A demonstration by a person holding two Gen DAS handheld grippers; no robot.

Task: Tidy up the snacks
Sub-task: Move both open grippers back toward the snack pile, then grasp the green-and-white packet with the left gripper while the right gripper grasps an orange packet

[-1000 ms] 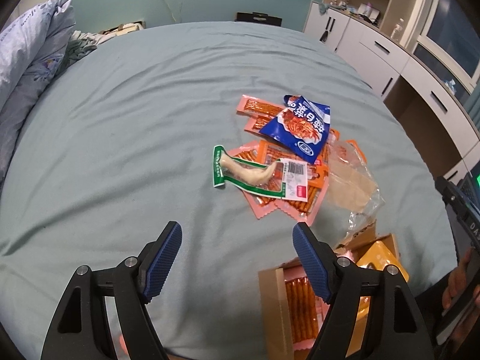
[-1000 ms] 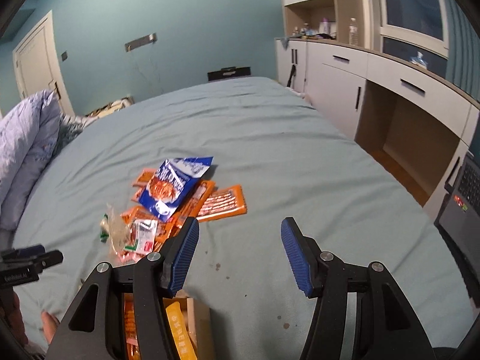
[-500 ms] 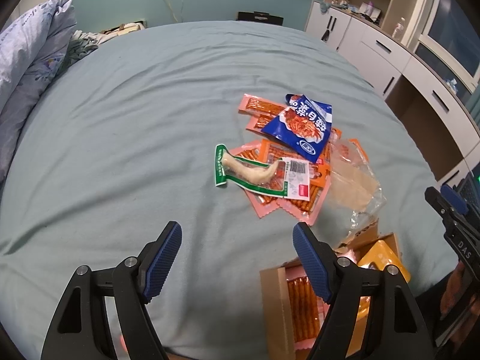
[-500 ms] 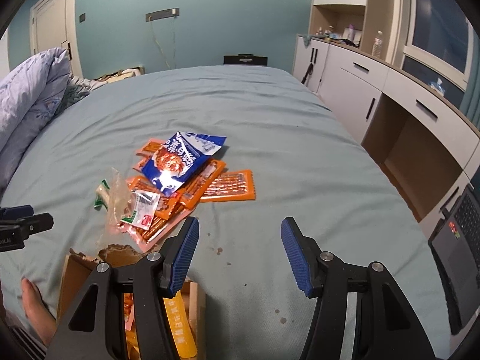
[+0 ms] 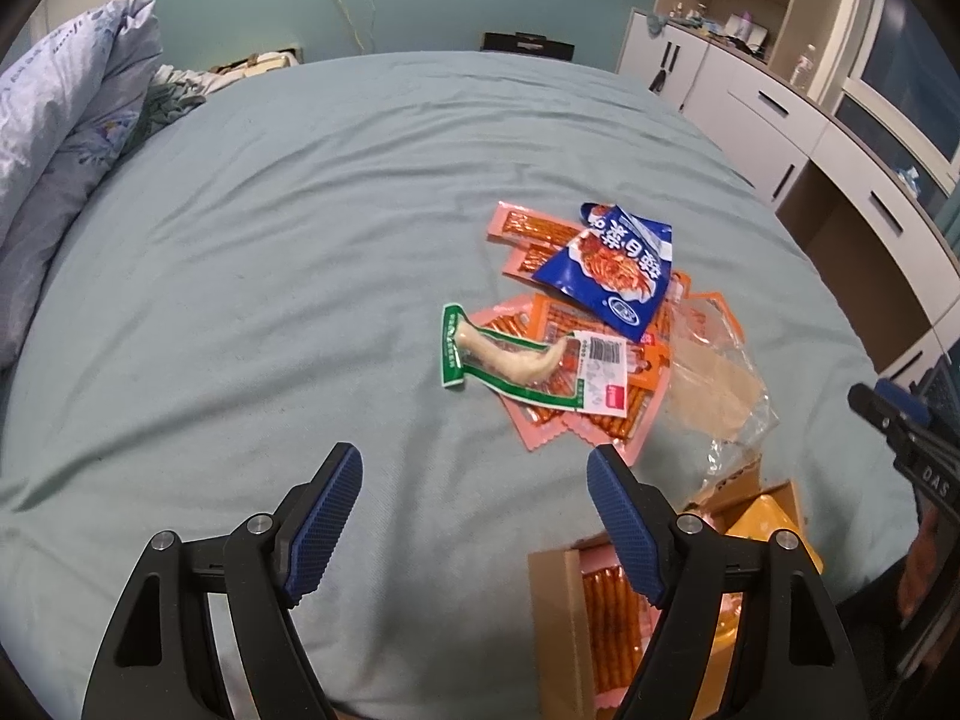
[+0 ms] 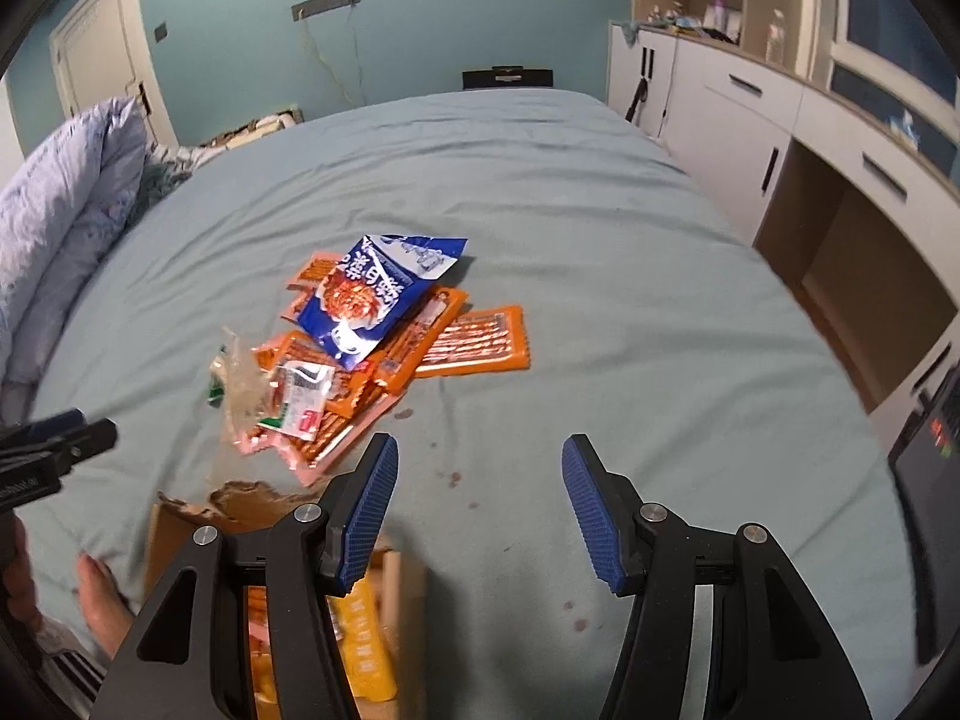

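A heap of snack packets lies on the pale green bed (image 5: 270,276). A blue bag (image 5: 612,267) (image 6: 375,294) tops it, with orange and pink stick packs (image 5: 594,414) (image 6: 474,345), a green-edged chicken-foot pack (image 5: 510,363) and a clear wrapper (image 5: 714,384) (image 6: 243,390) around it. A torn cardboard box (image 5: 558,618) (image 6: 192,516) holding orange sticks and a yellow pack (image 6: 366,642) sits at the near edge. My left gripper (image 5: 474,513) hovers open short of the heap, empty. My right gripper (image 6: 477,504) is open over bare sheet, right of the box.
A rumpled quilt (image 5: 66,120) lies at the bed's left side. White cabinets and a desk recess (image 6: 840,192) run along the right wall. A person's bare foot (image 6: 102,606) shows by the box. Small dark stains (image 6: 456,477) mark the sheet.
The right gripper's view has swung and rolled, bringing the heap nearer its centre and the box into view. In the left wrist view the right gripper has edged further in from the right.
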